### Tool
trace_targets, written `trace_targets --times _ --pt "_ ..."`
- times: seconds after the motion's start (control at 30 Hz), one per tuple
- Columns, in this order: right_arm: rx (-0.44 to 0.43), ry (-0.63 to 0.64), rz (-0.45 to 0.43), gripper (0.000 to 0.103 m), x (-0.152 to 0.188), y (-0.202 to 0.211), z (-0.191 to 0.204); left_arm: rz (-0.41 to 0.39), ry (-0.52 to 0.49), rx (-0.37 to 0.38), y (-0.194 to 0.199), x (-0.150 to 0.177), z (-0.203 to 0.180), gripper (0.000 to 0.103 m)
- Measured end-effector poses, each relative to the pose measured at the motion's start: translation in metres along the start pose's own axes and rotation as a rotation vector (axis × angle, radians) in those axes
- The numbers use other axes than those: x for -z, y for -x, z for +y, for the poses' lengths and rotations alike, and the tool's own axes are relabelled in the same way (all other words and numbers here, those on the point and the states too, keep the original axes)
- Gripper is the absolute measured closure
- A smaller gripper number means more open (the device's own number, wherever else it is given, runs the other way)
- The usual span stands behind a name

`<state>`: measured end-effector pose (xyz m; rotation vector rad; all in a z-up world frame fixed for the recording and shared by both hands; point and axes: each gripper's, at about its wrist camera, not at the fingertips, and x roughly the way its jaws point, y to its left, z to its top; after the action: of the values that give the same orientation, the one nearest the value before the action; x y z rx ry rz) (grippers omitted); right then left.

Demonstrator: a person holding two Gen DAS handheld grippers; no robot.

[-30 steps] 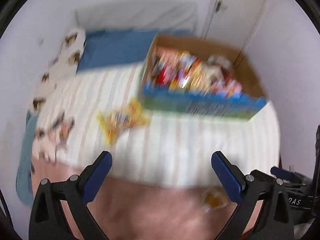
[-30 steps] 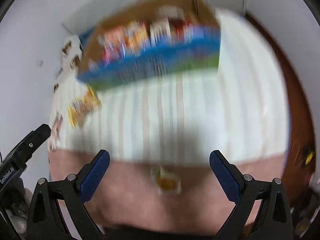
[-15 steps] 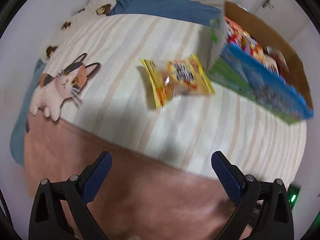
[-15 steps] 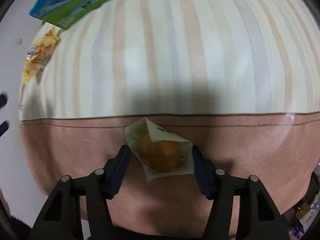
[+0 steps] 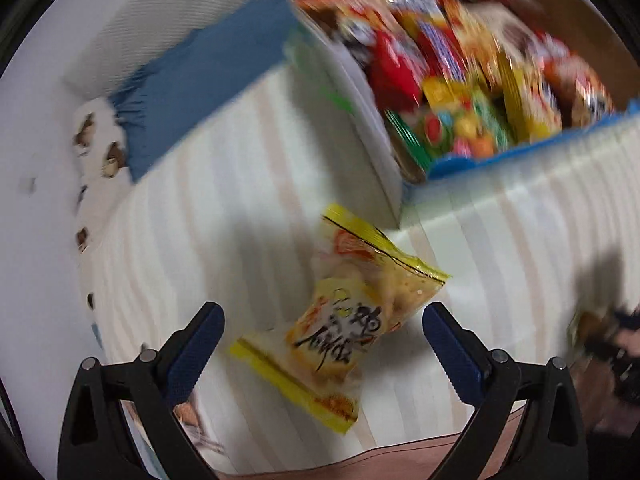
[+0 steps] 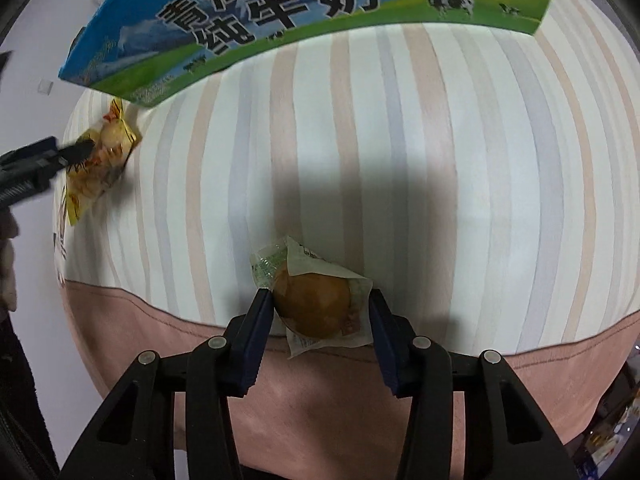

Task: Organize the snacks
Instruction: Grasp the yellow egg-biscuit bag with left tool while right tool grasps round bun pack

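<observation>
We are pinching the wrapped bun [image 6: 316, 306] with our right tool [image 6: 320, 312], whose jaws have just been closing onto it at the near edge of the striped bed sheet [image 6: 400, 160]. Our left tool [image 5: 320, 344] is hanging wide open over the yellow snack bag [image 5: 348, 328], lying on the sheet just beside the snack-filled carton [image 5: 520, 152]
</observation>
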<state>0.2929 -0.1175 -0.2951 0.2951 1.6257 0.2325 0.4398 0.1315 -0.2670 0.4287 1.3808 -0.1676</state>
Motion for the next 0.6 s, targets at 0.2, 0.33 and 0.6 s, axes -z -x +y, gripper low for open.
trace_targets --times 0.2,0.33,0.6 --pt "0.002 0.0 0.015 0.053 -0.008 -0.005 0.007 0.056 -0.019 0.068 -0.025 -0.001 -0.012 0.046" --pt "-0.007 -0.008 0.016 0.053 -0.009 -0.005 -0.003 0.075 0.112 0.112 -0.026 0.018 -0.014 0.055" --pt "-0.022 -0.013 0.037 0.053 0.012 -0.003 -0.027 0.12 0.341 0.313 -0.024 0.11 -0.068 0.06"
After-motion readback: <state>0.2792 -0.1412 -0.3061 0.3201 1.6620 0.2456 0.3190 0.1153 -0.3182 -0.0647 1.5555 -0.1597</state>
